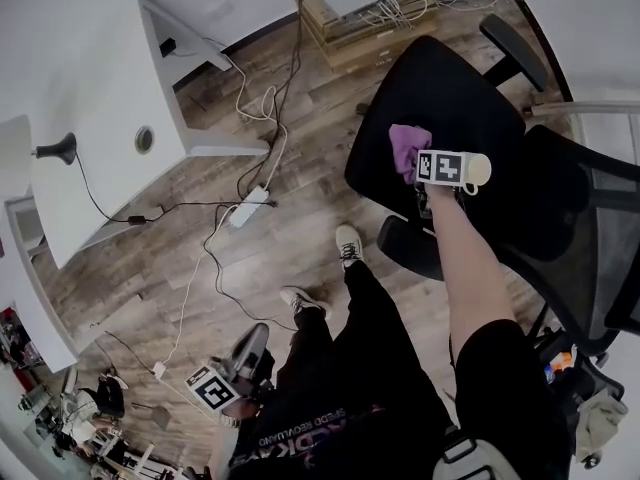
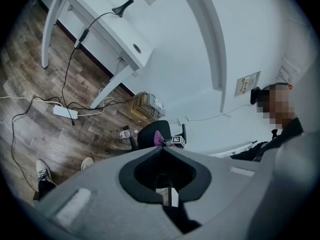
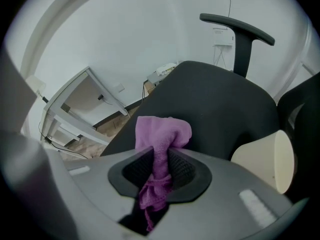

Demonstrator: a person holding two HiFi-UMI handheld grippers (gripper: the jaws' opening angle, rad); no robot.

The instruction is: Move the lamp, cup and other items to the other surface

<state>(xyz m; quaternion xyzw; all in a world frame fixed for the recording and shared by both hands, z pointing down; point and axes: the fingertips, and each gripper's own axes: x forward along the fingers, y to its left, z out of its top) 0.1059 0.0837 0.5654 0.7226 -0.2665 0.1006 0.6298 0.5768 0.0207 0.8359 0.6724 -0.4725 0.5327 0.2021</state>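
My right gripper [image 1: 416, 163] is shut on a purple cloth [image 1: 407, 145] just above the seat of a black office chair [image 1: 450, 88]. In the right gripper view the purple cloth [image 3: 163, 134] is pinched between the jaws of the right gripper [image 3: 161, 154] and bunches out above them. A cream cup [image 1: 481, 171] lies on its side on the seat right beside that gripper, and this cup [image 3: 267, 159] is at the right. My left gripper [image 1: 252, 343] hangs low by my leg, shut and empty; in its own view the left gripper [image 2: 161, 151] points toward the chair. A black lamp [image 1: 56, 150] stands on the white desk [image 1: 100, 88].
Cables and a white power strip [image 1: 250, 206] trail over the wooden floor [image 1: 150, 268] between desk and chair. A box with wires [image 1: 350, 13] stands by the far wall. The chair's mesh back [image 1: 600, 228] and armrest [image 3: 237, 25] border the seat. My shoes [image 1: 348, 243] are below.
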